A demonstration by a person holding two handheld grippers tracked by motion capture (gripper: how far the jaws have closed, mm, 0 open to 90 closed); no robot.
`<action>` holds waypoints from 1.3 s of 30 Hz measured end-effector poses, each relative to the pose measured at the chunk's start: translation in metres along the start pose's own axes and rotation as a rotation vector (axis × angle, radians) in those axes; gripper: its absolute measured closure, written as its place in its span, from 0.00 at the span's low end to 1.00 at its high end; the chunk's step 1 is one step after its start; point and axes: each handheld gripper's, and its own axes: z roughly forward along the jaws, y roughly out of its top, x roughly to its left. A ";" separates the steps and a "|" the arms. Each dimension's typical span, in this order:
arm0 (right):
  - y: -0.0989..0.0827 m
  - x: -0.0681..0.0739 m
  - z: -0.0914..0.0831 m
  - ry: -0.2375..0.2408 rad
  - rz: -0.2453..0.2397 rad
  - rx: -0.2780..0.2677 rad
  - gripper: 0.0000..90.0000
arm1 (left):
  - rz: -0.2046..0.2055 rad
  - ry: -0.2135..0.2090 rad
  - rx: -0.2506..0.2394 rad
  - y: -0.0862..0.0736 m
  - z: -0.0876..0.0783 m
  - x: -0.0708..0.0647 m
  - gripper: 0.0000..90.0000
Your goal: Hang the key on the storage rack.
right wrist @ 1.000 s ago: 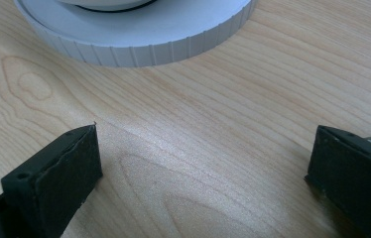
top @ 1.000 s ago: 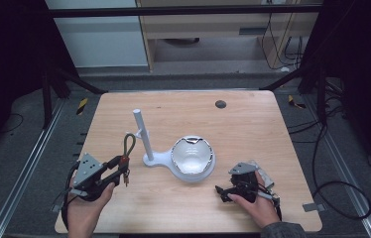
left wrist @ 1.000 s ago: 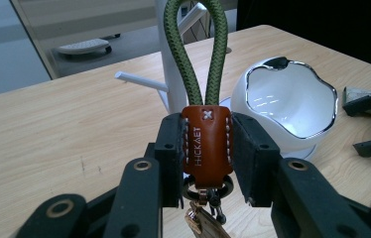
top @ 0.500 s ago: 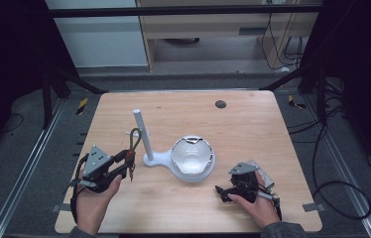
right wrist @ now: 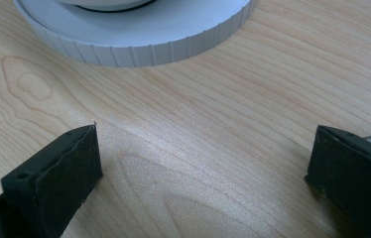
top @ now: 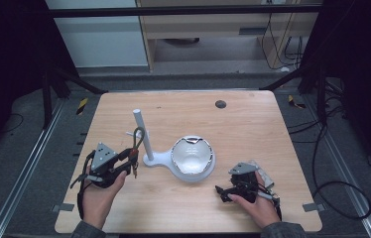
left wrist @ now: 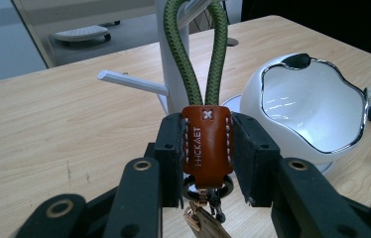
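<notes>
Left gripper (top: 133,161): sat over the near-left part of the desk (top: 253,124), held in the person's left hand (top: 99,191); its jaws were clamped on the brown leather tab (left wrist: 206,141) of a keychain (top: 136,148).
Keychain: held above the desk at the left gripper's tip, just left of the white post (top: 143,134); its green cord loop (left wrist: 198,49) stood upright above the leather tab, and small metal rings with a tag (left wrist: 204,208) hung below the tab.
Loop and post: in the left gripper view the loop stood in front of the post; whether they touched could not be told.
Peg: a thin white peg (left wrist: 133,83) stuck out sideways from the post, to the left of the loop in the left gripper view.
White stand (top: 161,158): the post rose from a flat base on the middle of the desk, joined to a round white bowl (top: 192,157) with a shiny rim just to its right.
Right gripper (top: 221,190): rested low on the near-right part of the desk in the person's right hand (top: 253,203), well apart from the keychain; its jaws stood wide apart with only bare wood between them.
Right gripper's surroundings: the ribbed round base (right wrist: 139,34) of the bowl lay just beyond its jaws in the right gripper view.
Dark round spot (top: 220,104): on the far part of the desk, well apart from everything else.
</notes>
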 end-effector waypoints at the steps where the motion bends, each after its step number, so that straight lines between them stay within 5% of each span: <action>1: 0.000 0.000 0.000 0.000 0.000 0.000 0.00 | 0.001 -0.001 0.003 0.000 0.001 0.000 0.73; 25: 0.000 0.000 0.000 0.001 0.004 0.000 0.00 | -0.011 -0.012 0.025 -0.002 0.011 0.002 0.72; 28: 0.000 0.000 0.000 0.002 0.005 0.001 0.00 | -0.014 -0.022 0.011 -0.002 0.013 0.002 0.61; 29: 0.000 0.000 0.000 0.002 0.005 0.001 0.00 | -0.012 -0.017 0.005 -0.004 0.013 0.003 0.45; 32: 0.000 0.000 0.000 0.001 0.003 0.000 0.00 | -0.015 -0.016 0.001 -0.008 0.014 0.005 0.34; 39: 0.000 0.001 -0.001 -0.007 0.007 0.002 0.01 | -0.043 -0.017 0.033 -0.036 0.019 0.021 0.23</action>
